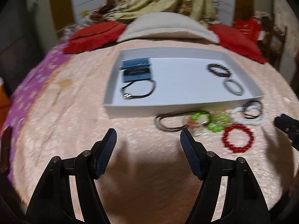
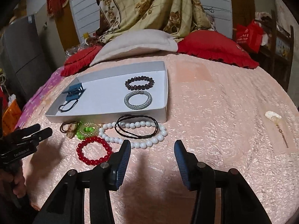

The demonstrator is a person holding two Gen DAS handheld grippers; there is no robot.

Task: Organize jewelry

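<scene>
Pink bedspread (image 2: 214,112) carries a white tray (image 2: 165,85) and loose bracelets; both tools (image 1: 148,136) (image 2: 152,146) gape (holding nothing).

Glossy red beads (image 2: 94,151) and smooth white beads (image 2: 133,134) gleam on the crinkled, faintly shiny pink bedspread (image 2: 214,112); the white tray (image 2: 164,85) looks like matt cardboard (the silvery bracelet (image 2: 138,100) a textured mesh).

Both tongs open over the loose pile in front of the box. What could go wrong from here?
1. The black cord lies across the white beads; grabbing either may drag the other.
2. The green bracelet and brown cord are bunched together, so one pinch may lift several pieces.
3. The red bracelet sits close to the right tongs, whose left finger may knock it when closing on the beads.
</scene>
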